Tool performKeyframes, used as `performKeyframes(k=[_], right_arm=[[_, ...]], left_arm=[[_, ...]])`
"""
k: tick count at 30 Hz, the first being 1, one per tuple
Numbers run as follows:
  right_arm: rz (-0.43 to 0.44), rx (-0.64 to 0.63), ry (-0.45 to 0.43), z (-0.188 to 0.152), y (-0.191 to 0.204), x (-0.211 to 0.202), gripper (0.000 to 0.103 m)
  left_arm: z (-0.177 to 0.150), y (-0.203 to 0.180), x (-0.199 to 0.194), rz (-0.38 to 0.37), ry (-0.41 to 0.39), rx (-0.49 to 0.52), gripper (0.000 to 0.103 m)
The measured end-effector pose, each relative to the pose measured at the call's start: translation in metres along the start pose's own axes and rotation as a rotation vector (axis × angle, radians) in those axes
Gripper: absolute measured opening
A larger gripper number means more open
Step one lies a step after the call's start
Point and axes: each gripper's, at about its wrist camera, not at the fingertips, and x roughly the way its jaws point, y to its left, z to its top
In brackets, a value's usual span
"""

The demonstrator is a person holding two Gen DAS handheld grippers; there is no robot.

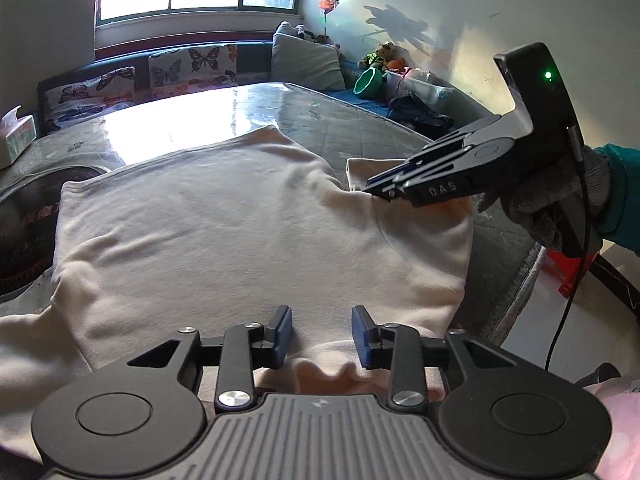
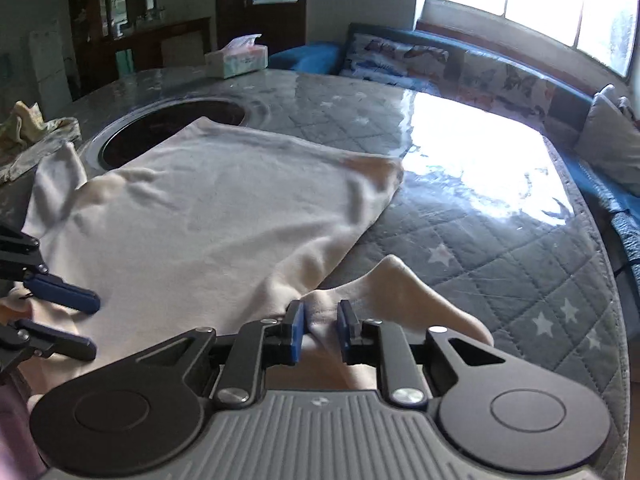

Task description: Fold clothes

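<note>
A cream long-sleeved garment [image 1: 240, 220] lies spread on the quilted table, also seen in the right wrist view [image 2: 224, 208]. My left gripper [image 1: 322, 334] is open just above the garment's near edge, with cloth between and below its blue pads; it also shows at the left edge of the right wrist view [image 2: 80, 324]. My right gripper [image 2: 320, 334] has its pads close around a raised fold of the garment near the right sleeve [image 2: 408, 296]. In the left wrist view the right gripper [image 1: 384, 188] touches the cloth at the garment's right side.
The table has a grey star-quilted cover under clear plastic [image 2: 500, 240] and a round dark inset [image 2: 172, 128] partly under the garment. A tissue box [image 2: 236, 58] stands at the far side. A crumpled cloth [image 2: 36, 132] lies at the left. A bench with cushions [image 1: 308, 60] runs beyond.
</note>
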Motion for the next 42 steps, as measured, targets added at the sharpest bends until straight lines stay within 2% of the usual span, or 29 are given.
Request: performKeyframes(k=[7,14,17,20,24,26,29,32,35,42], right_arm=[[-0.128,0.053,-0.127,-0.003,-0.022,-0.046,0.004],[-0.352,0.226,-0.186,-0.032,-0.075,-0.098,0.004],[-0.420,0.324,-0.168,-0.053,-0.098,-0.106,0.004],[-0.457,0.395,-0.101,-0.077,-0.113,-0.101,0.004],[-0.510,0.404,-0.023,-0.094,-0.119,-0.091,0.009],[-0.539,0.398,-0.048,-0.093,-0.118,-0.093,0.010],[-0.506,0.401,-0.113,-0.085,-0.116,-0.097,0.010],[-0.413,0.383,-0.102,-0.076,-0.114,-0.080,0.010],[-0.364,0.360,-0.073,-0.073,-0.111,-0.057,0.013],[-0.374,0.402,-0.064,-0.066,-0.118,-0.043,0.019]], left_arm=[[0.001,0.001,0.002,-0.006,0.006,0.002,0.039],[0.001,0.000,0.002,-0.017,0.011,0.015,0.042],[0.002,0.001,0.002,-0.022,0.013,0.014,0.042],[0.002,0.000,0.002,-0.022,0.014,0.018,0.042],[0.002,0.000,0.002,-0.021,0.019,0.024,0.043],[0.003,-0.001,0.001,-0.020,0.021,0.028,0.044],[0.003,-0.001,0.001,-0.019,0.023,0.030,0.044],[0.004,-0.002,0.001,-0.017,0.023,0.027,0.044],[0.003,-0.002,0.001,-0.015,0.021,0.017,0.044],[0.003,0.012,-0.012,-0.015,0.000,-0.064,0.044]])
